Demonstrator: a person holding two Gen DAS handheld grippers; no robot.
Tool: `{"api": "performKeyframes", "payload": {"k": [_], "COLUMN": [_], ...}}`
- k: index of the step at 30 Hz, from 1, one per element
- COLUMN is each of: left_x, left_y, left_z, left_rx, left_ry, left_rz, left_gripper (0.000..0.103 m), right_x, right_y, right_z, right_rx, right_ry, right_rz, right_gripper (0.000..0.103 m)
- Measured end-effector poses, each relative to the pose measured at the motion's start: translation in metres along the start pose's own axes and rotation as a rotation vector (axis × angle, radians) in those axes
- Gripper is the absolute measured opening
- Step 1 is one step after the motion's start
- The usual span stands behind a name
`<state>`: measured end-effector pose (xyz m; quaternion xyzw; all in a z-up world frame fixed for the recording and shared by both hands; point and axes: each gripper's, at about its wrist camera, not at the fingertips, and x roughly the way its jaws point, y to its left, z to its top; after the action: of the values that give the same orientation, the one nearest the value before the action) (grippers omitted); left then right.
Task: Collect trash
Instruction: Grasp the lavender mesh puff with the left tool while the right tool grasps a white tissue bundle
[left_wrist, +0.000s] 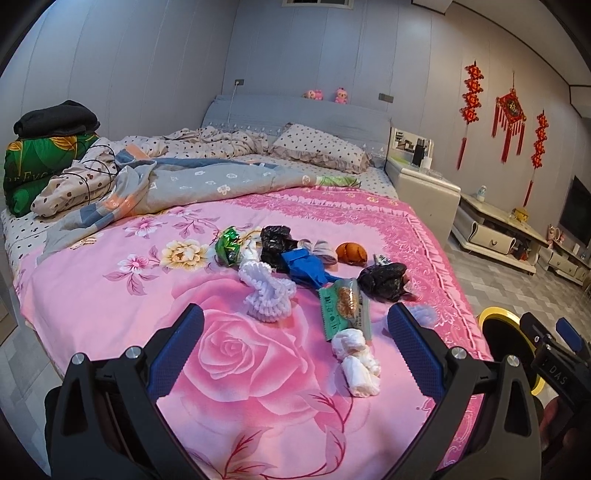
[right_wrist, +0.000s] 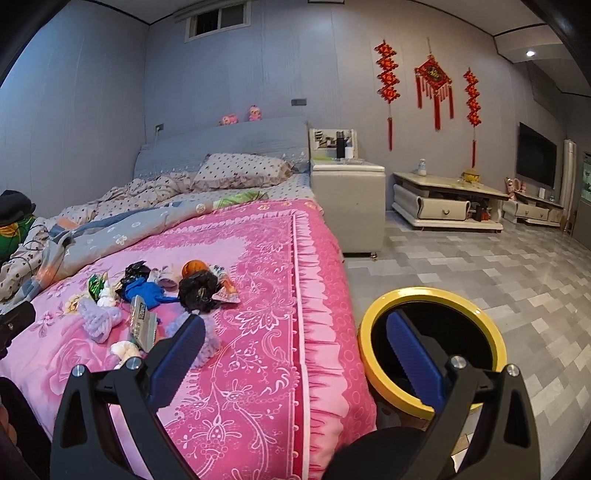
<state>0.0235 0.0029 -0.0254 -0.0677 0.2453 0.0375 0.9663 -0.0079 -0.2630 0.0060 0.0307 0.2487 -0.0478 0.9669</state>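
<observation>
Both grippers were empty, jaws spread wide. Left gripper (left_wrist: 295, 350) hung over the near end of the pink bedspread (left_wrist: 110, 314), touching nothing. Right gripper (right_wrist: 295, 354) hung above the bed's right edge, one finger over the spread, the other over the yellow-rimmed bin (right_wrist: 432, 354), which stood on the floor against the bed's side.

Trash sat in a loose cluster mid-bed: green foil wrapper (left_wrist: 229, 245), white ruffled wad (left_wrist: 267, 295), two black bags (left_wrist: 275, 243) (left_wrist: 382, 282), blue bag (left_wrist: 306, 267), orange peel (left_wrist: 351, 253), green snack packet (left_wrist: 341, 306), white tissue (left_wrist: 356, 358) nearest the left gripper. Several pieces overlapped or touched. Rumpled quilt (left_wrist: 207, 181) lay behind the cluster.
</observation>
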Motion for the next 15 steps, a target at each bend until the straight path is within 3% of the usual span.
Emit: {"api": "performKeyframes", "payload": {"k": [4,7,12,15], "left_x": [0.009,0.033,0.070,0.087], "left_y": [0.006,0.019,0.040,0.051], "left_z": [0.005,0.014,0.026,0.037], "left_rx": [0.020,0.040,-0.001,-0.028], "left_ry": [0.046,0.133,0.245,0.255], "left_rz": [0.003,0.006,0.011,0.025], "left_gripper": [0.096,0.096,0.096,0.096], "right_x": [0.016,0.035,0.075,0.100], "right_y": [0.015,0.024,0.032,0.040], "right_z": [0.012,0.021,0.024,0.022], "right_rx": [-0.082,-0.117,-0.109,-0.118], "right_ry": [0.050,0.108,0.239,0.321], "right_rz": [0.057,0.109,0.177,0.196], "right_gripper": [0.095,0.095,0.095,0.095]}}
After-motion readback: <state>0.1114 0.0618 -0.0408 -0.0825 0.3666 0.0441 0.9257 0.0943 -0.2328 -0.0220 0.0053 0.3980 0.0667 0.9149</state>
